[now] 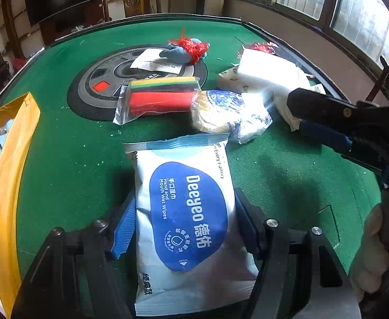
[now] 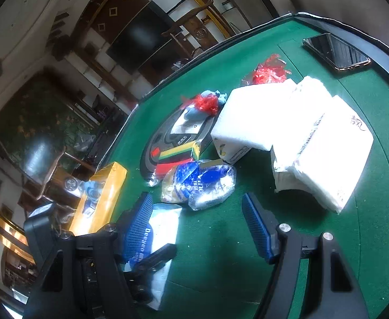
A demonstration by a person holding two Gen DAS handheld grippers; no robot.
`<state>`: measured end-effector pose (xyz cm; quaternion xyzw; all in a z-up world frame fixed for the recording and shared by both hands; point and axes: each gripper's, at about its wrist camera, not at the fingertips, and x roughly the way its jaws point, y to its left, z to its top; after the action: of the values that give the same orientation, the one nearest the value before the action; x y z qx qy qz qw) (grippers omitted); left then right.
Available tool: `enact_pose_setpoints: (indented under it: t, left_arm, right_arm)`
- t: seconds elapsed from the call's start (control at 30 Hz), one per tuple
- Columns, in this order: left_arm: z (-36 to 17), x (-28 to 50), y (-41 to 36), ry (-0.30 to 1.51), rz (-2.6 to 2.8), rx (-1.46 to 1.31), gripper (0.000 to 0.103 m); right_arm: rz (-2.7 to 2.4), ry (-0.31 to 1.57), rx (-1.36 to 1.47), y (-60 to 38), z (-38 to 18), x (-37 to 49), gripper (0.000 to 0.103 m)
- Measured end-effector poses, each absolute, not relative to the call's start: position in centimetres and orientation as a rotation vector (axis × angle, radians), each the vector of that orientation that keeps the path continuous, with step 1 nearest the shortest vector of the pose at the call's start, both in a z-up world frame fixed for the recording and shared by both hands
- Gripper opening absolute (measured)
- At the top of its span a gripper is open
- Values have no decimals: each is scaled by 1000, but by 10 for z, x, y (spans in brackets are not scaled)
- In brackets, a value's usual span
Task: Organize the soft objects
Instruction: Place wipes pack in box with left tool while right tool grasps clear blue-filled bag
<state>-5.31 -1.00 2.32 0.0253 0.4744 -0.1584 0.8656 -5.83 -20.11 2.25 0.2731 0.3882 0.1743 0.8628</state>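
Wet wipes pack (image 1: 186, 212) (white, with a blue label) fills the lower centre of the left wrist view, lying lengthwise between the two fingers of the left gripper (image 1: 185, 228); the blue pads sit against both long sides of the pack, so this claw is clamped on it. Green felt table (image 1: 61, 159) carries everything else. Above the pack, at mid-frame, lie a bagged stack of coloured cloths (image 1: 159, 95) and, touching its right end, a crinkled blue-and-white plastic packet (image 1: 226, 111). Further up, a grey-blue knitted item with red netting (image 1: 186, 49) rests on the round grey centre panel (image 1: 98, 85). White tissue packs (image 1: 268, 71) occupy the upper right, and a yellow box (image 1: 11, 159) runs down the left edge. In the right wrist view, the right gripper (image 2: 197, 226) stands released above bare felt at lower centre, nothing between its blue pads; the wipes pack appears at lower left behind its left finger, the tissue packs at right, and a phone (image 2: 336, 50) at upper right.
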Motion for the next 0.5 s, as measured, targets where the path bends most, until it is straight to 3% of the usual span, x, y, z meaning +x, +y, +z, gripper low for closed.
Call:
enact_pose_setpoints:
  t: [0.5]
  left_arm:
    - [91,-108,165,847,-284,-242,66]
  right_arm:
    - [264,917,378,-158,29,-24,65]
